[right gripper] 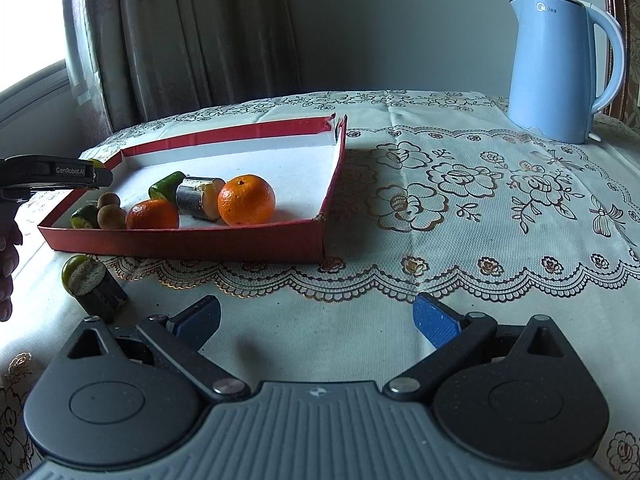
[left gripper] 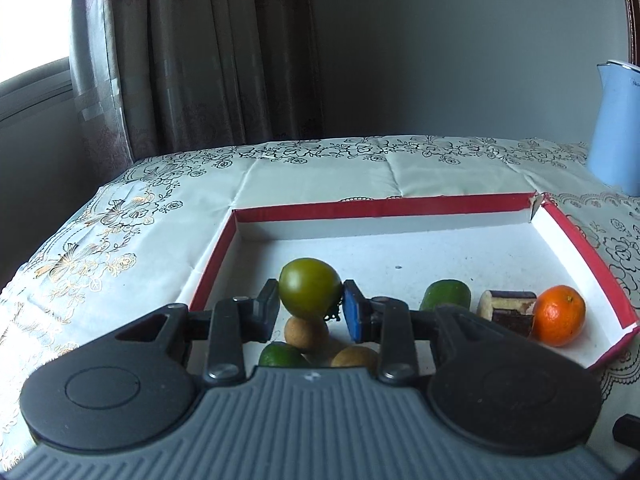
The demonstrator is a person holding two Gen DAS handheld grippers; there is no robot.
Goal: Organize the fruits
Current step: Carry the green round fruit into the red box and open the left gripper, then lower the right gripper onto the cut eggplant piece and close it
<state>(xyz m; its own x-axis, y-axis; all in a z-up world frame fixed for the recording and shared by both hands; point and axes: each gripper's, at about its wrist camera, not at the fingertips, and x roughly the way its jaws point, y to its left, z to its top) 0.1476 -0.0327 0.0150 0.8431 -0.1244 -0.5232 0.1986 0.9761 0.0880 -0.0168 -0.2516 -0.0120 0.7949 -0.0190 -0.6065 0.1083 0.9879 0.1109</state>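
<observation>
Left wrist view: left gripper (left gripper: 311, 308) clamped on a green tomato (left gripper: 310, 293), one pad on each side, held above the floor of the red box (left gripper: 420, 202). Directly beneath the tomato, two small brown round fruits (left gripper: 306, 332) and a lime (left gripper: 282, 356), all inside the box near its front-left corner. Further right in the box: a green cucumber piece (left gripper: 446, 295), a cut eggplant piece (left gripper: 508, 310) touching an orange (left gripper: 559, 315) near the right wall. Box placed on a floral tablecloth (left gripper: 120, 248).

Right wrist view: right gripper (right gripper: 316, 322) spread wide, holding nothing, blue pads (right gripper: 434, 320) well apart, hovering over the tablecloth in front of the box. Outside the box, just beside its front-left corner: a second eggplant piece (right gripper: 98, 286) touching a small green fruit (right gripper: 72, 266). Inside, a second orange (right gripper: 153, 215) near the front wall. Blue kettle (right gripper: 560, 64) at the far right of the table, well apart from the box.
</observation>
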